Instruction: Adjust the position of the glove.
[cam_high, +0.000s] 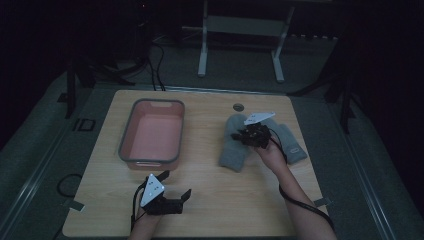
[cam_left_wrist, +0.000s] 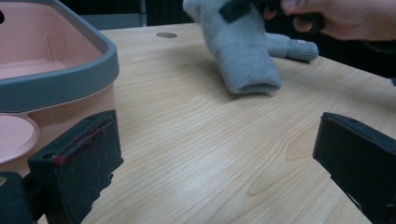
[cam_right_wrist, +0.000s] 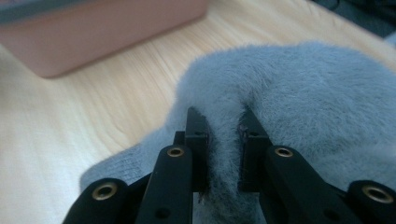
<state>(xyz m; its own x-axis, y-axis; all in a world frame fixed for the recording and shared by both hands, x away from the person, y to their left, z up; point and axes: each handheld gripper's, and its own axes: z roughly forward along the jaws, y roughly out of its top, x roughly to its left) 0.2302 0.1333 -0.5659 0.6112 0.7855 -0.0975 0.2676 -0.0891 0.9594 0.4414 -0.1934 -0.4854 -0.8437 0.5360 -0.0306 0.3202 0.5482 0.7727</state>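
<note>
Two grey mittens lie at the table's right. The left mitten (cam_high: 234, 145) (cam_left_wrist: 243, 51) (cam_right_wrist: 299, 88) has a fold of its fuzzy fabric pinched between the jaws of my right gripper (cam_high: 252, 134) (cam_right_wrist: 224, 149), which is shut on it. The second mitten (cam_high: 291, 142) (cam_left_wrist: 294, 46) lies beside it, partly under the hand. My left gripper (cam_high: 172, 192) (cam_left_wrist: 215, 154) rests near the table's front edge, open, jaws wide apart over bare wood, nothing between them. A pink bin with a grey rim (cam_high: 129, 132) (cam_left_wrist: 88, 60) (cam_right_wrist: 84, 42) stands at the left middle.
The wooden table (cam_high: 210, 195) has a small round hole (cam_high: 238, 107) near its far edge. Cables trail from both grippers. A white frame stand (cam_high: 202, 55) and dark cables sit on the floor beyond the table.
</note>
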